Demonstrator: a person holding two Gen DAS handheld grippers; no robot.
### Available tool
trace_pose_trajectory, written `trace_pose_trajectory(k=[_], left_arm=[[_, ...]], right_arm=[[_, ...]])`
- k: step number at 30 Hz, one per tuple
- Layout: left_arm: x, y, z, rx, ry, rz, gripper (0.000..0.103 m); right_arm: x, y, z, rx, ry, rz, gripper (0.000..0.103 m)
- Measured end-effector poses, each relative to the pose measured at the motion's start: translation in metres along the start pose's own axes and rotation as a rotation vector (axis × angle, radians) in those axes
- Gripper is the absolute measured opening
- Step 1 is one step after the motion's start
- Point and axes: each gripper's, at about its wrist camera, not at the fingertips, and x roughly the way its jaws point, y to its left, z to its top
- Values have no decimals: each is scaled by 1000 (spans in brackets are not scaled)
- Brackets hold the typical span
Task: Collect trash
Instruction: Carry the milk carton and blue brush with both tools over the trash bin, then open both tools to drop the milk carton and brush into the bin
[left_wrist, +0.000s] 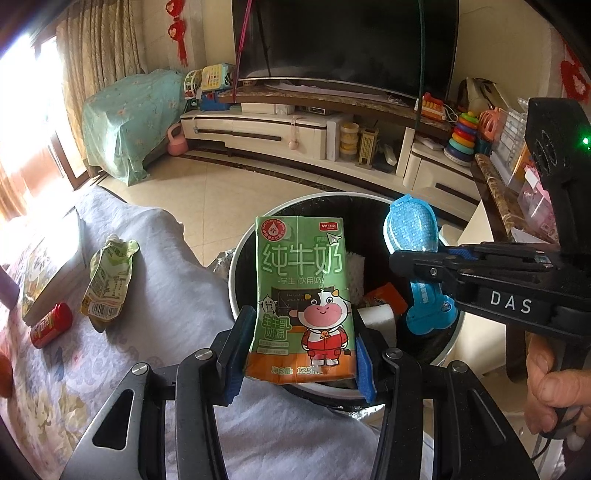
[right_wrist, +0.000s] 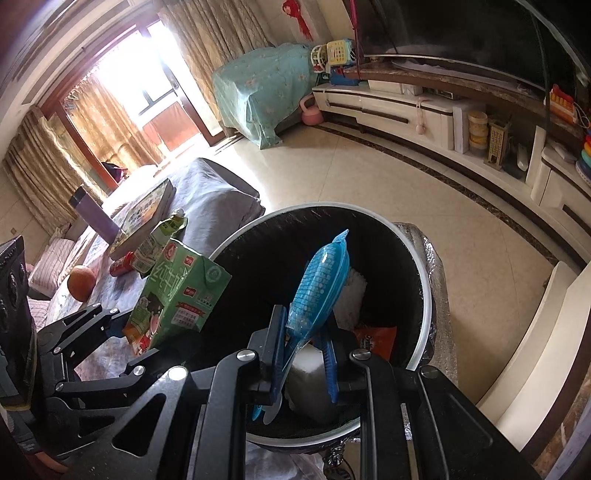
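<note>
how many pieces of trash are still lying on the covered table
2: a crumpled green pouch near the book, and a small red can on its side just in front of it. More may lie out of view.

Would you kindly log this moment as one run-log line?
left hand-held gripper: holds milk carton over trash bin | right hand-held gripper: holds blue wrapper over bin | nothing dropped yet

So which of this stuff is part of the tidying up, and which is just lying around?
Part of the job:
- milk carton, held in the left gripper
- blue wrapper, held in the right gripper
- trash bin
- crumpled green pouch

Just lying about:
- orange
- book
- purple bottle
</note>
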Motion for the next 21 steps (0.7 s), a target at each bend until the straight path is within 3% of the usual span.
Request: trace_pose_trajectory(k=[16,21], left_arm=[[6,1,5,-4,18,-1,48],[-7,10,2,-19,-10,10,64]], right_arm=[[6,-3,6,5,30,-14,23],[-8,-6,7,35,1,-12,42]])
